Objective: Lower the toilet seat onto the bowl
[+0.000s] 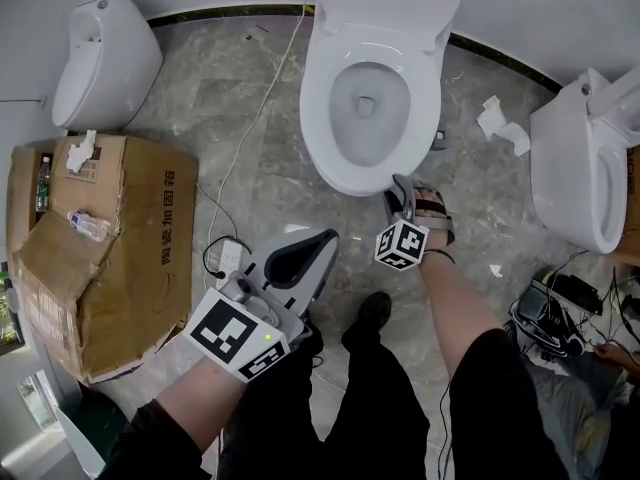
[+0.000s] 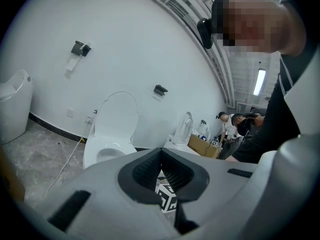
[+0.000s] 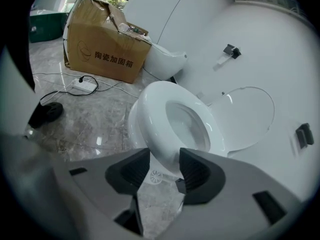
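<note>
The white toilet (image 1: 372, 78) stands at the top middle, with its seat (image 1: 335, 133) lying flat on the bowl and its lid (image 1: 390, 3) upright against the wall. My right gripper (image 1: 398, 193) is at the front rim of the bowl. In the right gripper view its jaws (image 3: 165, 160) stand open, the front of the seat (image 3: 150, 109) showing between them untouched. My left gripper (image 1: 325, 238) hangs back over the floor, shut and holding nothing. It points toward the toilet (image 2: 107, 151), whose raised lid (image 2: 117, 116) shows beyond the gripper (image 2: 160, 153).
A torn cardboard box (image 1: 110, 248) with a bottle (image 1: 88, 226) on it lies at the left. White fixtures stand at the top left (image 1: 105, 58) and right (image 1: 580, 158). A power strip (image 1: 228, 256) with cable and paper scraps (image 1: 500, 123) lie on the marble floor. Other people (image 2: 230, 129) stand far off.
</note>
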The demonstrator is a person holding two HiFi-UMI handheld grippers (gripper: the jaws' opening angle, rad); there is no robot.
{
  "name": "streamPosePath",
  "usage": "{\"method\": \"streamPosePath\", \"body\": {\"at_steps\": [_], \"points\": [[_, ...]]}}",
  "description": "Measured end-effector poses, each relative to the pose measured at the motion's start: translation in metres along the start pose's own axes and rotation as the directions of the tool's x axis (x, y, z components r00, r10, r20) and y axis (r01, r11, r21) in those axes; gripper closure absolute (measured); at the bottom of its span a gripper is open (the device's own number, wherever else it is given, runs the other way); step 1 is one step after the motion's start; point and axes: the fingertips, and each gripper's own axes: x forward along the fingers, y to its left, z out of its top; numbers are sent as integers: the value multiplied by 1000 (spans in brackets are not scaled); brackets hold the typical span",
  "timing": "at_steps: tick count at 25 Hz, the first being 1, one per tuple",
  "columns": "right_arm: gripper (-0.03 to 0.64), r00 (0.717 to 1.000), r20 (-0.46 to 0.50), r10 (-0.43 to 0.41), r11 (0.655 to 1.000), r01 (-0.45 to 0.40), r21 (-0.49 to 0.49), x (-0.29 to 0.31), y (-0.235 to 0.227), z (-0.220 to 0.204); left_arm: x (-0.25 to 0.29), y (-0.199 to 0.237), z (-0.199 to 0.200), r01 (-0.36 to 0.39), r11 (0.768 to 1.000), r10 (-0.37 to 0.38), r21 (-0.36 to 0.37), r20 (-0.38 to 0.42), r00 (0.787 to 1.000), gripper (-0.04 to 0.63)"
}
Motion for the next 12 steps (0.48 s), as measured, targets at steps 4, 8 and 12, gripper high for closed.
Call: {"method": "streamPosePath", "body": {"at_steps": [4,8,12], "points": [[446,1000,-12,29,999,-29,-26,9,11,-5,5,6,1,1,1000,-1,-3,6,1000,580],[446,998,-28,62,997,-63,-35,17,21,-9,8,10,0,-6,1000,6,-3,7,1000,581],[446,995,-53,87,996,-88,-25,23,26,-12,8,14,1,-13,1000,13,-2,1,1000,581]]}}
